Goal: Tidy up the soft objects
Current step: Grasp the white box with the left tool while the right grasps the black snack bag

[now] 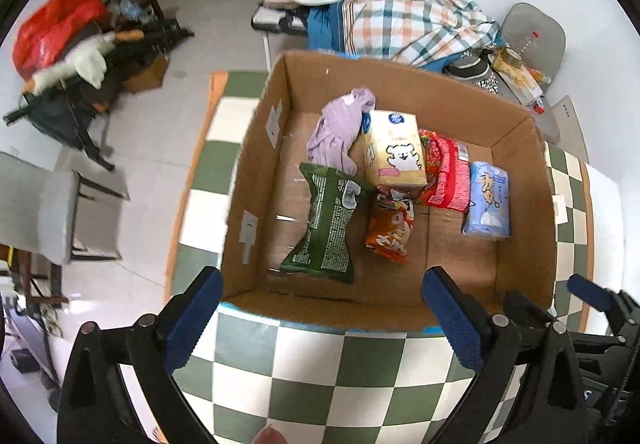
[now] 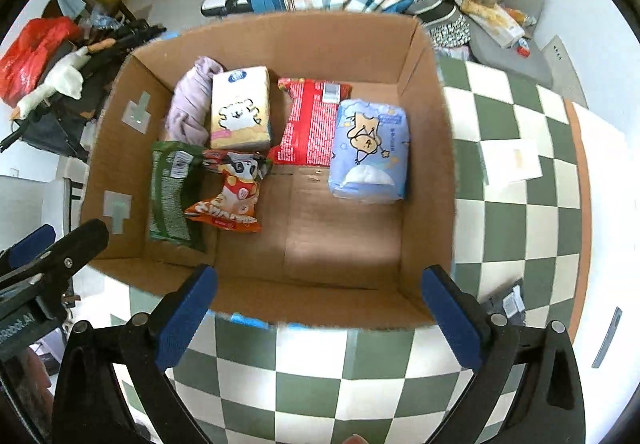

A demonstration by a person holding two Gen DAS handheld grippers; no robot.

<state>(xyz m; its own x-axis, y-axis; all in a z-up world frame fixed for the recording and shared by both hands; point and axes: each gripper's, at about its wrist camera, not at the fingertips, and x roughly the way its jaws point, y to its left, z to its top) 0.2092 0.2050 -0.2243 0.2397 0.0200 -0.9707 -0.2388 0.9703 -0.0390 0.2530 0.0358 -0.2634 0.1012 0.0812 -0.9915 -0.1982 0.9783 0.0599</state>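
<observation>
Green-and-white checked cloth [image 2: 312, 376] covers the table where both grippers point steeply down over a cardboard box [image 2: 424, 172]. Left gripper [image 1: 320, 324] and right gripper [image 2: 318, 318] stand wide apart, nothing between their blue pads. Inside the box, a green snack bag [image 1: 328, 224] lies lengthwise toward the near wall, beside an orange bag [image 1: 390, 228]. Behind them sit a cream tissue pack [image 2: 240, 108], lilac cloth [image 1: 340, 128], red packet [image 2: 310, 120] and pale blue pack [image 2: 370, 148].
</observation>
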